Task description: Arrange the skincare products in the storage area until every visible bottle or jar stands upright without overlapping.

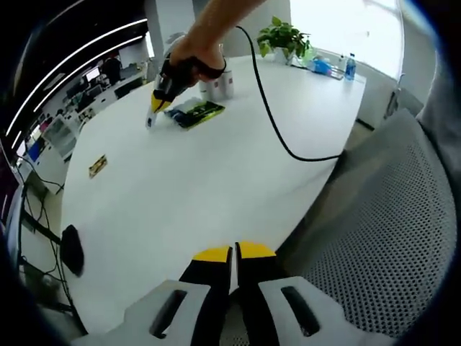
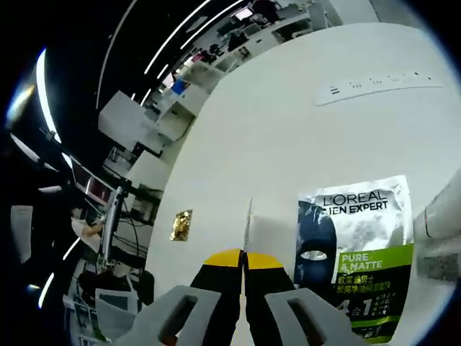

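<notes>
In the right gripper view my right gripper (image 2: 245, 254) is shut on a thin white packet (image 2: 248, 220), seen edge-on and rising from the jaws. Just right of it a black, white and green L'Oreal sachet (image 2: 356, 252) lies flat on the white table (image 2: 288, 144). A white jar (image 2: 443, 223) shows at the right edge. In the left gripper view a hand holds the right gripper (image 1: 155, 108) at the far side, with the white packet (image 1: 150, 120) at its tip, beside the sachet (image 1: 194, 112) and white bottles (image 1: 220, 86). My left gripper (image 1: 234, 252) is shut with nothing in it, over the near table edge.
A small gold packet (image 1: 97, 166) lies at the left of the table. A black cable (image 1: 277, 130) crosses the table. A potted plant (image 1: 284, 36) and a blue bottle (image 1: 349, 66) stand at the far end. A white power strip (image 2: 378, 86) lies beyond the sachet. A mesh chair (image 1: 389, 231) is at right.
</notes>
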Tool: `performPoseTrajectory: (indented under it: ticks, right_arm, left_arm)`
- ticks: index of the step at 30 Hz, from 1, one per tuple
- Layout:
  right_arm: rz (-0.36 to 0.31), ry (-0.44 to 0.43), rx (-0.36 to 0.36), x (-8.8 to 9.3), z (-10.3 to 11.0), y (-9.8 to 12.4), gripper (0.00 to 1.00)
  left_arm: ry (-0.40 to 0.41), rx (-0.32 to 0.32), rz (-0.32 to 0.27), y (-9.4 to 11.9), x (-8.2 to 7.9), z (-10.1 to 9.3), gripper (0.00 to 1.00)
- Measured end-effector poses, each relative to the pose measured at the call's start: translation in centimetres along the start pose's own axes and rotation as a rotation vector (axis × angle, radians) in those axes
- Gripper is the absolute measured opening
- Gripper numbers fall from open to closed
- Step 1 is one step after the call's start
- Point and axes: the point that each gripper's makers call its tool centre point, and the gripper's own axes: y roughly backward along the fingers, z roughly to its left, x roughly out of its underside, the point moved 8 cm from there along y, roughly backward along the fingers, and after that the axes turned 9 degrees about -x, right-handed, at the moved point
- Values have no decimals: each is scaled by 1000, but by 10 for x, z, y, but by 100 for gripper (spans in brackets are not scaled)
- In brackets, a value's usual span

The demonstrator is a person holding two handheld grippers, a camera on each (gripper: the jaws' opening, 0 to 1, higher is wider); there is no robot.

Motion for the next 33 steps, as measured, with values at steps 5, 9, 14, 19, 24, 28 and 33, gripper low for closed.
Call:
performPoseTrajectory:
  ticks: [5, 9, 14, 19, 24, 28, 33]
  right_arm:
    - [10, -10, 18, -2, -7, -3, 0]
    - [22, -10, 36, -2, -11, -4, 0]
    - [27, -30, 48, -1, -13, -9, 0]
    - [50, -7, 83, 0, -16, -12, 0]
    - [82, 40, 112, 3, -16, -14, 0]
    - [85, 62, 124, 4, -14, -15, 0]
    - [86, 98, 142, 4, -11, -14, 0]
  left_arm:
    - [1, 1, 10, -1, 1, 0, 0]
    - [0, 4, 18, -1, 2, -1, 0]
    - [3, 3, 26, -2, 3, 0, 0]
    - [5, 1, 31, -3, 4, 0, 0]
    - [4, -1, 38, -3, 5, 1, 0]
    - [6, -2, 42, -3, 5, 1, 0]
    - [5, -4, 45, -4, 5, 1, 0]
